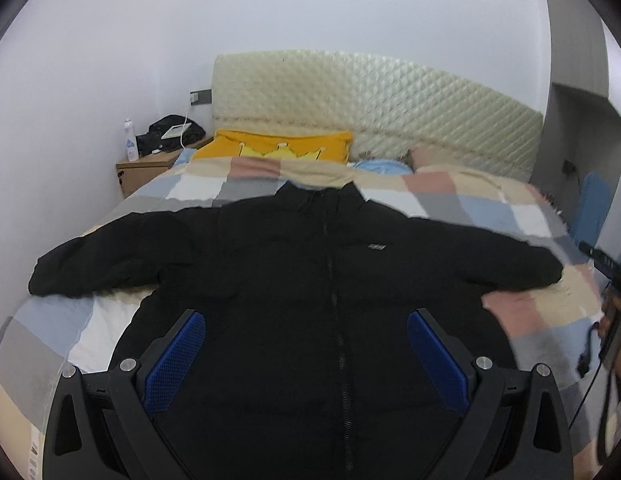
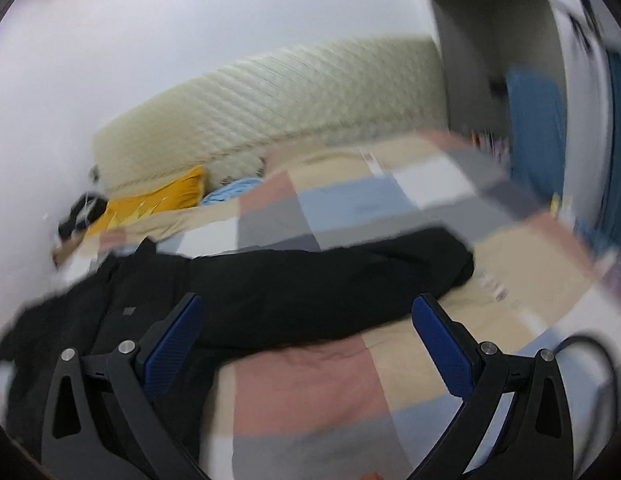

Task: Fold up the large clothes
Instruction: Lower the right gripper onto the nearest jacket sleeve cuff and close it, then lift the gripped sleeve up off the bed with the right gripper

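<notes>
A large black zip jacket (image 1: pixel 294 280) lies flat on the bed, front up, collar toward the headboard and both sleeves spread out to the sides. My left gripper (image 1: pixel 306 324) hovers open over the jacket's lower front, with nothing between its blue pads (image 1: pixel 178 356). The right wrist view is blurred. There my right gripper (image 2: pixel 306 320) is open above the jacket's outstretched sleeve (image 2: pixel 350 276) and the bedspread beside it. Its blue pads (image 2: pixel 438 348) hold nothing. The other gripper and a hand (image 1: pixel 610 320) show at the right edge of the left wrist view.
The bed has a patchwork checked bedspread (image 1: pixel 530 312) and a cream quilted headboard (image 1: pixel 370 104). A yellow pillow (image 1: pixel 278 146) and a light blue one (image 1: pixel 382 166) lie at the head. A wooden nightstand (image 1: pixel 146 168) with a bottle and dark items stands back left. A blue object (image 2: pixel 534 128) stands by the wall, right.
</notes>
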The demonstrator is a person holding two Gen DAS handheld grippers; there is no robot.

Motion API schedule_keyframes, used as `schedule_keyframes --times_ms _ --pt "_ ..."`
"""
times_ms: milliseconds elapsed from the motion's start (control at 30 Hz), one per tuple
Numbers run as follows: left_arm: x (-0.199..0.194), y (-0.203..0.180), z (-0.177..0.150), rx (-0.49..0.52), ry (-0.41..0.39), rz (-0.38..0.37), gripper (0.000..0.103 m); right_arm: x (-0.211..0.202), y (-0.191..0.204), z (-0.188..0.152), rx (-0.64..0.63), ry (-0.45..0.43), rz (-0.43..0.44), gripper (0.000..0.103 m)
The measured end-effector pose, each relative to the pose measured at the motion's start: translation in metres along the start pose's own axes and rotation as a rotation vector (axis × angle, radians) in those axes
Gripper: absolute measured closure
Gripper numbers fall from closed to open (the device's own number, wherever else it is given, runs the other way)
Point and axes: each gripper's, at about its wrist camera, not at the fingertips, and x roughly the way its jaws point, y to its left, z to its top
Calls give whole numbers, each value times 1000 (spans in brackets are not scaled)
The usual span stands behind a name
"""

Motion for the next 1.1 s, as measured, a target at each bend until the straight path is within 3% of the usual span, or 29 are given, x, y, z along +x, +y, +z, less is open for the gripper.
schedule_keyframes --times_ms 200,300,433,500,733,800,867,967,1100 --pt "42 8 -7 43 52 64 1 87 -76 -3 193 79 -73 3" --pt "60 13 -6 32 74 81 1 116 -113 -4 271 77 -95 5" --pt "79 17 -5 5 85 89 1 152 -152 -8 412 81 -75 18" --pt "86 17 -7 6 83 95 1 169 -167 -11 462 74 -78 19" --pt "105 25 -15 -15 118 123 1 192 -178 -21 444 43 -49 23" --pt "109 28 -16 -26 131 124 1 193 -180 -22 468 25 -49 35" --pt "109 31 -15 -31 125 128 1 194 -183 -19 495 22 -43 66" --pt "102 34 -18 -15 78 139 1 187 -174 -12 507 -2 -17 97" --pt "97 34 -21 13 63 158 1 168 -156 6 455 -24 -51 100"
